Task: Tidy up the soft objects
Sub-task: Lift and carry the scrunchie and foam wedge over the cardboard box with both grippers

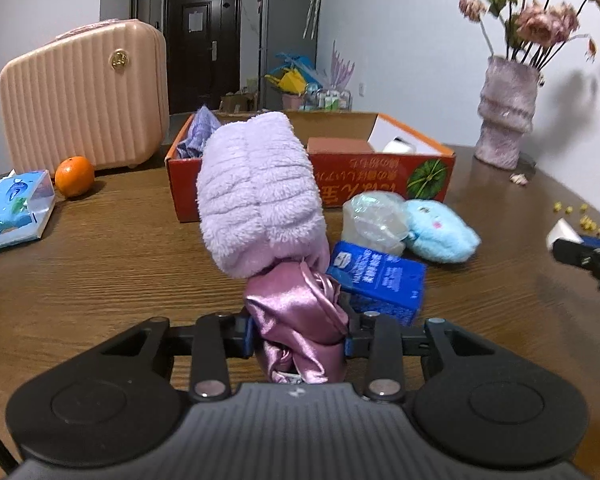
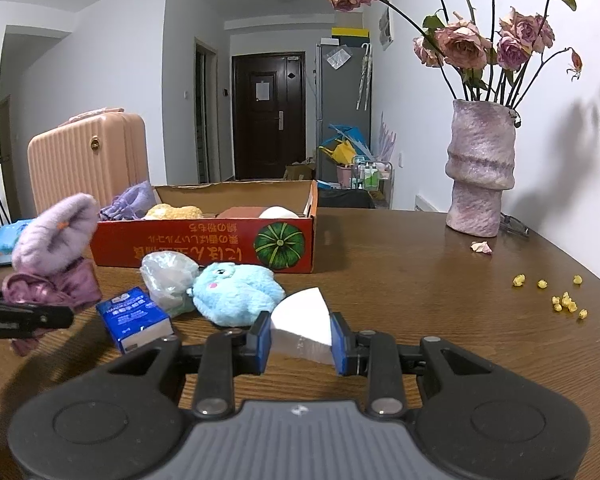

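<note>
My left gripper (image 1: 298,336) is shut on the pink satin end (image 1: 300,312) of a fluffy lilac soft item (image 1: 260,192), which hangs above the table in front of the red cardboard box (image 1: 380,176). The right wrist view shows that item (image 2: 56,236) at the left with the left gripper's fingers (image 2: 40,316) under it. My right gripper (image 2: 300,340) is shut on a white foam wedge (image 2: 300,320). A light blue plush toy (image 2: 236,292), a crumpled clear plastic bundle (image 2: 168,276) and a blue tissue pack (image 2: 134,318) lie before the box (image 2: 204,244), which holds several soft things.
A pink suitcase (image 1: 84,96) stands at the back left, with an orange (image 1: 74,176) and a blue wipes pack (image 1: 12,208) beside it. A purple vase (image 2: 480,172) of dried roses is at the back right. Yellow crumbs (image 2: 564,302) dot the wooden table (image 2: 420,280).
</note>
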Demonstrator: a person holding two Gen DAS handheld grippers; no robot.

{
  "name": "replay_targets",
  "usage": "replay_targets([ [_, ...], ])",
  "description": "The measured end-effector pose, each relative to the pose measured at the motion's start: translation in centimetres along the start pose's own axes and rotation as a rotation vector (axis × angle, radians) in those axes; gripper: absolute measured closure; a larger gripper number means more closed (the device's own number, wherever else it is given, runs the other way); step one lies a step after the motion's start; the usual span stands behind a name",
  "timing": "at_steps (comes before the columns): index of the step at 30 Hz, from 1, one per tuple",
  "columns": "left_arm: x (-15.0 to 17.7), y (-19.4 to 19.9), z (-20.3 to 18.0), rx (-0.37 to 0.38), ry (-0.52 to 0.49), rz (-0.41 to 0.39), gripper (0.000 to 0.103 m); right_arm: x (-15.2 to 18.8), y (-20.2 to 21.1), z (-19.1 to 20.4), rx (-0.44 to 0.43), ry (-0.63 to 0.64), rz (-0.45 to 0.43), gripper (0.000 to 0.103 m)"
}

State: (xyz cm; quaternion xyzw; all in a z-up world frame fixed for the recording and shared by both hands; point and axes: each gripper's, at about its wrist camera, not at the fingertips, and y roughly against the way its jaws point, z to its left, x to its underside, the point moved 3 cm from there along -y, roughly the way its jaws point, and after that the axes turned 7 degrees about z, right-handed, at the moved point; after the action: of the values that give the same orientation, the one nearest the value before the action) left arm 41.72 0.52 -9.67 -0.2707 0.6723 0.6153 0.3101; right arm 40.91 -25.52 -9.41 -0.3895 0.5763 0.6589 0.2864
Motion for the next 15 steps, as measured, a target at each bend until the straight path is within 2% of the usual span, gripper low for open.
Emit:
replay_targets([
  [4, 0.0, 1.4, 0.7, 0.045, 0.051, -0.009, 0.066, 0.0, -0.2, -0.1, 0.009, -0.002, 0.004, 0.073],
  [10, -0.3, 2.4, 3.5, 0.088, 0.184, 0.000, 0.066, 0.1, -0.5, -0.2, 0.025, -0.005, 0.012, 0.073],
  [15, -0.1, 2.7, 4.7, 0.085, 0.223, 0.004, 0.066, 0.3, -0.6, -0.1, 0.034, -0.007, 0.019, 0.073],
])
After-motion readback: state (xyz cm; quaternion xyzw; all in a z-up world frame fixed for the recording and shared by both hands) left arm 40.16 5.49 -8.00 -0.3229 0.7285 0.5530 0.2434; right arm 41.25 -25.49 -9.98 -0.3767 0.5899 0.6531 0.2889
